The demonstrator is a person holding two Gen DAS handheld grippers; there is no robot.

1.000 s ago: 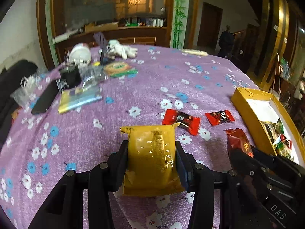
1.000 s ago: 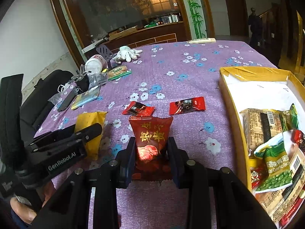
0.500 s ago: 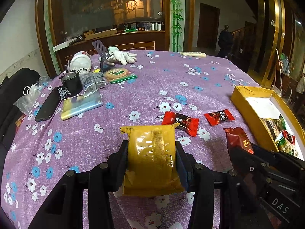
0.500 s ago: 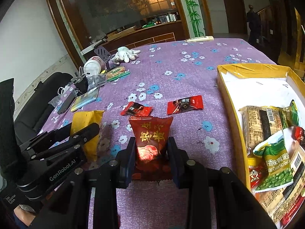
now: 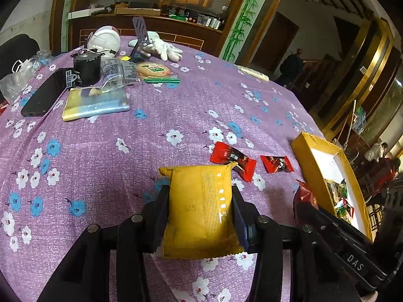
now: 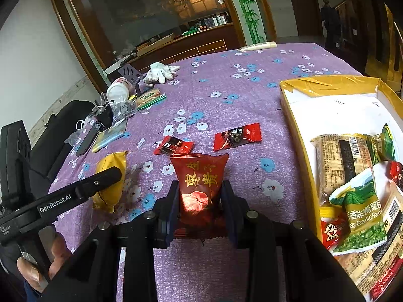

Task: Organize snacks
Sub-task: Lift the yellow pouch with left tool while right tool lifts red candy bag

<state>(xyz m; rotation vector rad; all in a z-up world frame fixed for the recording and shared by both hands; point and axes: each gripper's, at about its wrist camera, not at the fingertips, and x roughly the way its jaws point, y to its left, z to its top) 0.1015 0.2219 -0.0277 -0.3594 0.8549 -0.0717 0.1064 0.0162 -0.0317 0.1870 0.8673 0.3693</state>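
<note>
**Ana:** Gripping on both sides right now — the left gripper point(image 5: 200, 209) has its fingers closed on the yellow packet point(image 5: 200, 209), held just above the purple floral bench point(image 5: 151, 130).

**Ben:** And the right gripper point(image 6: 200, 198) has its fingers clamped around the red pouch point(image 6: 200, 183), the one with gold characters, off the cloth too by the look of it. In the right wrist view the left gripper sits off to the left with the yellow packet poking out between its fingers.

**Ana:** So where does that leave the tidy-up?

**Ben:** Partway, I'd judge. The yellow box point(image 6: 293, 115) at the right already holds several snacks: a brown cracker bar point(image 6: 340, 158), a green pea bag point(image 6: 362, 214), more underneath. Its far half is bare white.

**Ana:** And left outside?

**Ben:** Two small red candies — the nearer candy point(image 6: 173, 146) and the larger candy point(image 6: 236, 136) — lie loose on the bench between the grippers and the box, apart from each other. Plus the two packets in hand, neither over the box yet.

**Ana:** The phone, glove and jar at the far side?

**Ben:** Not snacks, probably not part of it.
</note>
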